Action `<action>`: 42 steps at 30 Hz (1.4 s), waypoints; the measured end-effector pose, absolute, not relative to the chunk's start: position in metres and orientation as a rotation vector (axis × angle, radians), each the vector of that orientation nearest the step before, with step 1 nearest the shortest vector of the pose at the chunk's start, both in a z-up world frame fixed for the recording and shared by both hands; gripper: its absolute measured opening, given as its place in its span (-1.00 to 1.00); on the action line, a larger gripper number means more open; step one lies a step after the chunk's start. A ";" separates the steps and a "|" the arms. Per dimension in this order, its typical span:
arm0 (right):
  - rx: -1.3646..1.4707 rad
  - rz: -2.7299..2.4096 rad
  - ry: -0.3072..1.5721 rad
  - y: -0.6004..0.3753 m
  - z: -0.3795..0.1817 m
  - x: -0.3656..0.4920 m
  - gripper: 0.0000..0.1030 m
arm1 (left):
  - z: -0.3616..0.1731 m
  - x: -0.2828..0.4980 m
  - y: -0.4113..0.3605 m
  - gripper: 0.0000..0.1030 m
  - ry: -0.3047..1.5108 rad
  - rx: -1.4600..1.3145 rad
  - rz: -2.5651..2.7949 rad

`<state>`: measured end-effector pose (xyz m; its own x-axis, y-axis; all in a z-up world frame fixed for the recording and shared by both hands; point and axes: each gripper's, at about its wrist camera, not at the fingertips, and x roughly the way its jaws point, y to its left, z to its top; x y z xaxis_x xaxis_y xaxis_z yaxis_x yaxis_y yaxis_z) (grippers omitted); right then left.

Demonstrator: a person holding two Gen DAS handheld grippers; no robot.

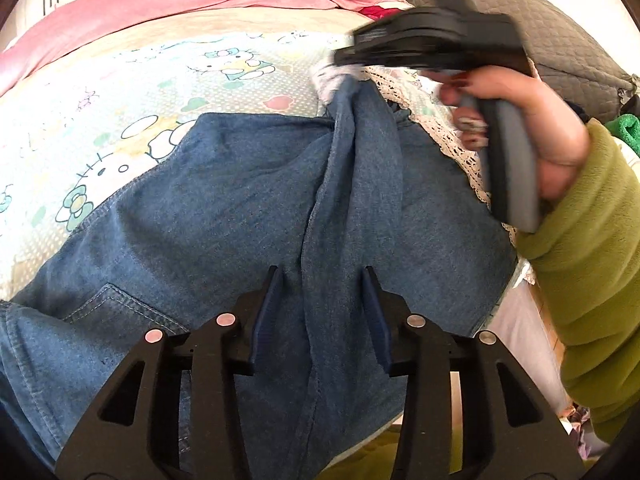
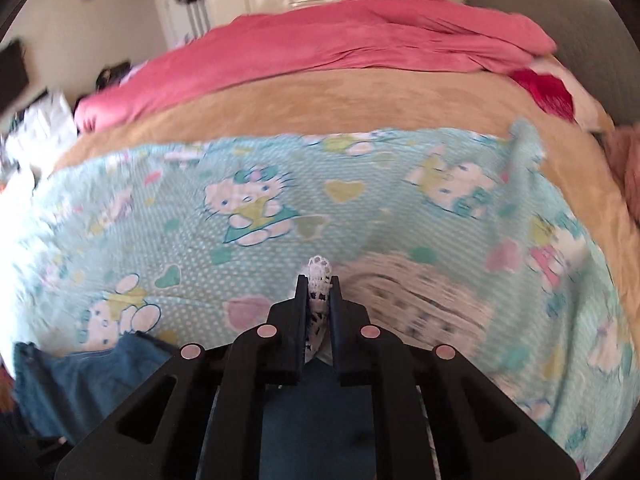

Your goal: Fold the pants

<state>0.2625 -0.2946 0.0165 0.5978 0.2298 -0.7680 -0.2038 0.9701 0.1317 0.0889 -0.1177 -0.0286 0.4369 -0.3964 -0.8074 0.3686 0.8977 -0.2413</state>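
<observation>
Blue denim pants [image 1: 240,200] with a white lace hem [image 1: 448,136] lie on a Hello Kitty bedsheet [image 1: 120,92]. My left gripper [image 1: 323,276] is open above the pants, with a raised fold of denim running between its fingers. My right gripper [image 2: 319,280] is shut on the lace hem [image 2: 318,276] of one leg and holds it lifted over the sheet [image 2: 260,200]. In the left wrist view the right gripper [image 1: 348,56] appears at the upper right, pulling that leg end up. Denim [image 2: 80,376] also shows at the lower left of the right wrist view.
A pink blanket [image 2: 320,48] and a tan blanket [image 2: 320,108] cover the far part of the bed. A grey quilted headboard [image 1: 560,40] stands at the right. The person's green sleeve [image 1: 592,260] is at the right edge of the bed.
</observation>
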 end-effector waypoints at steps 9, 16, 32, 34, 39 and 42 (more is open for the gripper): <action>0.108 0.213 0.809 -0.352 0.053 0.206 -0.83 | -0.020 0.077 -0.122 -0.94 0.975 0.027 -0.461; 0.154 0.188 0.795 -0.388 0.063 0.150 -0.82 | -0.003 0.066 -0.110 -0.99 0.932 0.025 -0.472; 0.209 0.066 0.960 -0.439 -0.002 0.053 -0.82 | -0.021 0.025 -0.127 -0.99 0.951 0.159 -0.566; 0.206 0.057 0.983 -0.439 -0.011 0.052 -0.82 | -0.024 0.021 -0.129 -0.99 0.956 0.173 -0.570; 0.191 0.003 1.006 -0.445 -0.015 0.050 -0.37 | -0.031 0.014 -0.126 -0.99 0.976 0.182 -0.575; 0.148 0.011 0.931 -0.445 0.005 0.039 -0.33 | -0.023 0.005 -0.113 -0.88 0.960 0.148 -0.582</action>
<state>0.0394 -0.4454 0.0048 0.5978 0.0739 -0.7982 0.0543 0.9897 0.1323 0.0055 -0.1127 -0.0229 0.4345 -0.4020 -0.8060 0.5291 0.8381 -0.1328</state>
